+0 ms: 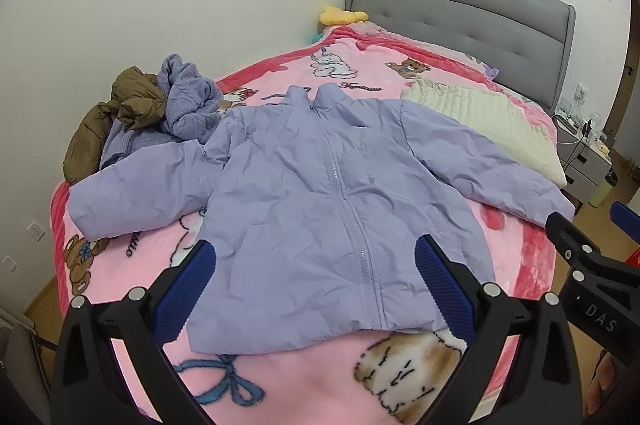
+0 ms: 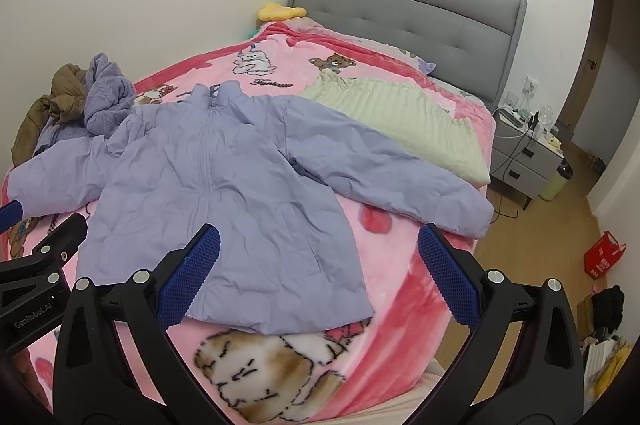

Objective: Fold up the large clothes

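A lilac zip-up puffer jacket [image 1: 320,193] lies flat, front up, on the pink cartoon blanket [image 1: 304,377], collar far, hem near, both sleeves spread out to the sides. It also shows in the right wrist view [image 2: 208,193]. My left gripper [image 1: 316,253] is open and empty, hovering above the hem. My right gripper [image 2: 320,245] is open and empty, above the jacket's lower right corner and the blanket [image 2: 400,265]. Each gripper shows at the edge of the other's view.
A heap of lilac knitwear [image 1: 188,101] and a brown jacket [image 1: 120,113] sits at the far left. A folded cream quilted garment [image 1: 488,121] lies at the far right. Grey headboard [image 1: 460,9], nightstand [image 2: 524,157], red basket [image 2: 602,259] on the floor.
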